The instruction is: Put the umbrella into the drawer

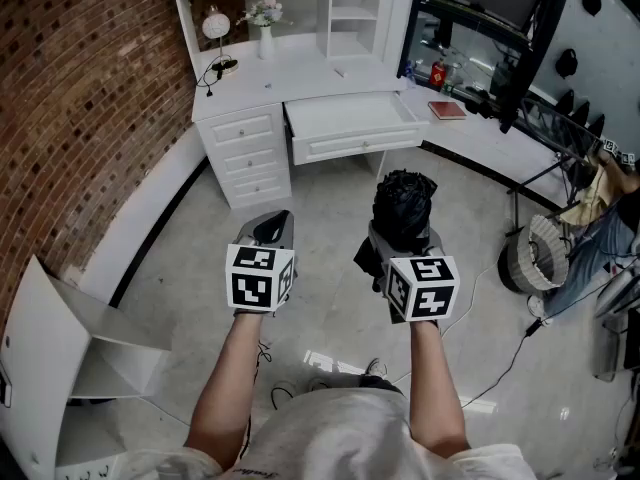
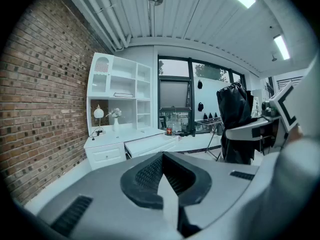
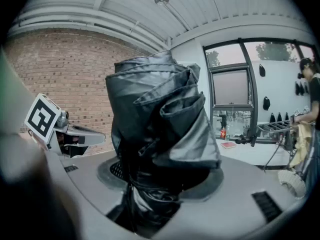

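Observation:
A folded black umbrella [image 1: 404,206] stands upright in my right gripper [image 1: 400,243], whose jaws are shut on its lower part. In the right gripper view the umbrella [image 3: 160,119] fills the middle and hides most of the right gripper [image 3: 160,184]. My left gripper [image 1: 268,230] hangs beside it, to its left, shut with nothing in it; its pads meet in the left gripper view [image 2: 167,179]. Ahead, the white desk [image 1: 300,73] has its wide middle drawer [image 1: 350,123] pulled open. The same drawer [image 2: 147,145] and the umbrella [image 2: 234,114] show in the left gripper view.
A brick wall [image 1: 70,118] runs along the left. An open white box [image 1: 60,368] lies at the lower left. A lamp [image 1: 216,28] and a flower vase [image 1: 264,18] stand on the desk. A basket [image 1: 540,253], cables and a person [image 3: 312,99] are at the right.

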Demonstrator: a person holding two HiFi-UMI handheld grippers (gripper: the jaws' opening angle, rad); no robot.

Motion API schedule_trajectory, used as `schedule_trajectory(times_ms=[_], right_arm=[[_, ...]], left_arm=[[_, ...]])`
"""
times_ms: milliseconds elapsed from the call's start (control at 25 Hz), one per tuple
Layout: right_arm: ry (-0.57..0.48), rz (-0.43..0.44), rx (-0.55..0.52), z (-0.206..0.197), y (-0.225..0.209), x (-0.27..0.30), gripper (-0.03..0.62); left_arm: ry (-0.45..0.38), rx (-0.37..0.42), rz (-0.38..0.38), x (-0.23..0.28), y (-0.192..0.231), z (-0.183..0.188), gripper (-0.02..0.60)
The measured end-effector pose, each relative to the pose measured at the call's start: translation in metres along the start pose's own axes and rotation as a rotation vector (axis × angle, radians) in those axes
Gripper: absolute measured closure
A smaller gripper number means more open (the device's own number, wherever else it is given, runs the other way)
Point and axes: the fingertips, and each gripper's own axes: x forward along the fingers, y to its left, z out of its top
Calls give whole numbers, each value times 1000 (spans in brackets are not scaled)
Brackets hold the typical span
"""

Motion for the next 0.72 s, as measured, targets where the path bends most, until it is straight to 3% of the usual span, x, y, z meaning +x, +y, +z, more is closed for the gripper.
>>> schedule_trajectory(times_ms=[720], right_arm=[[-27, 52, 0, 9, -7, 22, 342]], left_arm=[[-10, 1, 22, 20, 5, 10, 586]])
